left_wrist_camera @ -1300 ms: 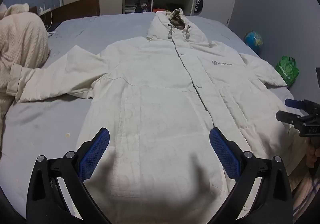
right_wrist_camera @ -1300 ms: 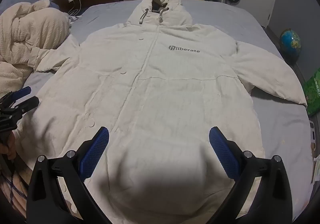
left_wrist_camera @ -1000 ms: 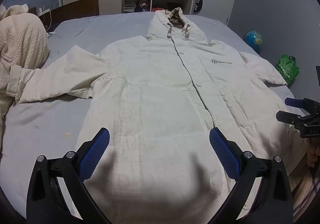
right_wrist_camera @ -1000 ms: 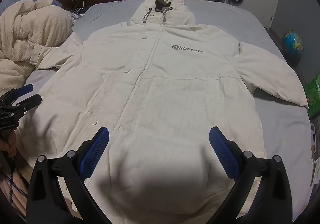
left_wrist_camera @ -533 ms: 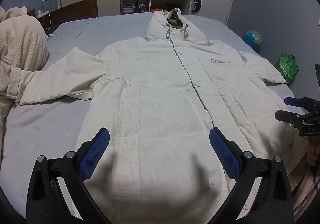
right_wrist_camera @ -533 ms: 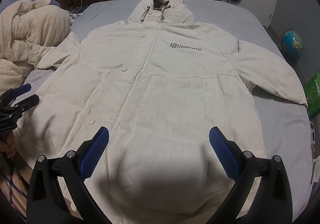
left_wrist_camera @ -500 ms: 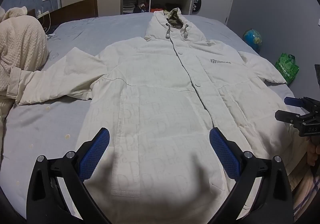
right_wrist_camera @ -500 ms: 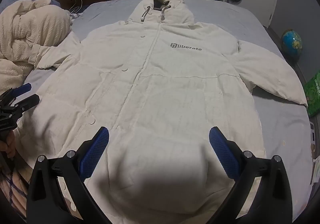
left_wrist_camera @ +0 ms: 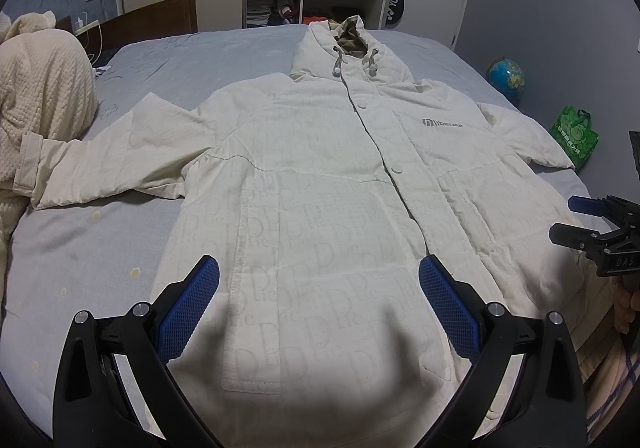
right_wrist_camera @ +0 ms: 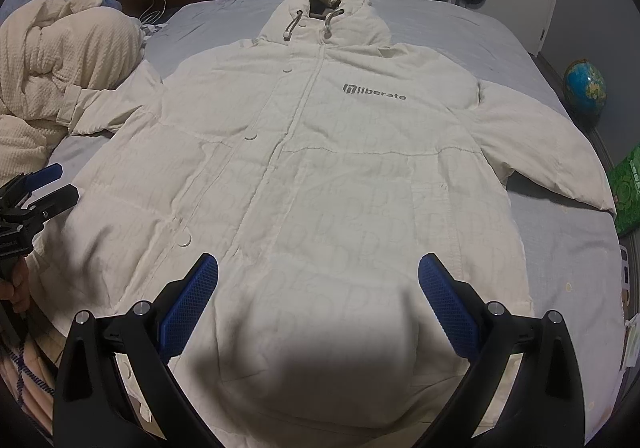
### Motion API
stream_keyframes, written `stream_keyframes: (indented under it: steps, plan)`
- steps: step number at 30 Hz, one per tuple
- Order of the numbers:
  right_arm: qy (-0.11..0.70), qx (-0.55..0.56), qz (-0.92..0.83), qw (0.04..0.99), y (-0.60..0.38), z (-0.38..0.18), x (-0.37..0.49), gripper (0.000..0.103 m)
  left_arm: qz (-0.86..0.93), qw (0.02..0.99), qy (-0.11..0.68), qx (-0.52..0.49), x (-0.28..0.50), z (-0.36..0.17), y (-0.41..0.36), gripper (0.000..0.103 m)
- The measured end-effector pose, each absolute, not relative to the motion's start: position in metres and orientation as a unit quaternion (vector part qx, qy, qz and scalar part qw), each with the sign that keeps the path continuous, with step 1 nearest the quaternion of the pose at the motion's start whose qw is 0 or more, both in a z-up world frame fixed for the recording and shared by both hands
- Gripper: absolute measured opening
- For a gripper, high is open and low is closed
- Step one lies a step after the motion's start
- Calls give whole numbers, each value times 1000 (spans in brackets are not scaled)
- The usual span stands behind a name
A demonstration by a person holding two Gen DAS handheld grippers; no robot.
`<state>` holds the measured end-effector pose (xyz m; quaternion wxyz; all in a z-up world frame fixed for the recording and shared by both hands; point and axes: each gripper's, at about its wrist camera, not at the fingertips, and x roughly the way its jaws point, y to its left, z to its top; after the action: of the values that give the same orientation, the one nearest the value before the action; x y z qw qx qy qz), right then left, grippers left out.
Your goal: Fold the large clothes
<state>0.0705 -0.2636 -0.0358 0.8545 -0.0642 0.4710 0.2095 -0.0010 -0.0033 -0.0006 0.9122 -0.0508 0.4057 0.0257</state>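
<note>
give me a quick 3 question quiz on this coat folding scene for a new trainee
1. True or false: the left hand-held gripper is open above the coat.
2. Which sleeve cuff touches the cream blanket? A) the one by the globe B) the one on the opposite side C) neither
3. Fill in: the coat lies front side ___ on the bed, hood toward the shelves.

Key: 1. True; the right hand-held gripper is open too. 2. B. 3. Up; the liberate logo and snaps show.
</note>
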Motion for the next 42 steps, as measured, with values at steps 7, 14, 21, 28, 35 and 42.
stream_keyframes:
  steps: [7,14,21,28,35,42]
  plan:
    - [473,-62,209,853,-264,-38,71,97,25,912,405,-50,-2,0,-4,96]
    - [474,-59,210,853,-264,-38,71,97,26,912,406,-49,-4,2,-7,96]
    - [474,-59,210,853,-264,-38,72,97,25,912,406,-50,-1,-1,-3,96]
    - [474,-59,210,853,-265,-38,71,97,25,912,407,-51,-1,-1,-3,96]
    - [474,-57,210,853,-265,-37,71,97,25,912,407,-50,-1,-1,-2,96]
    - [474,-57,210,854,-265,-37,71,97,26,911,409,-47,-2,-2,-2,96]
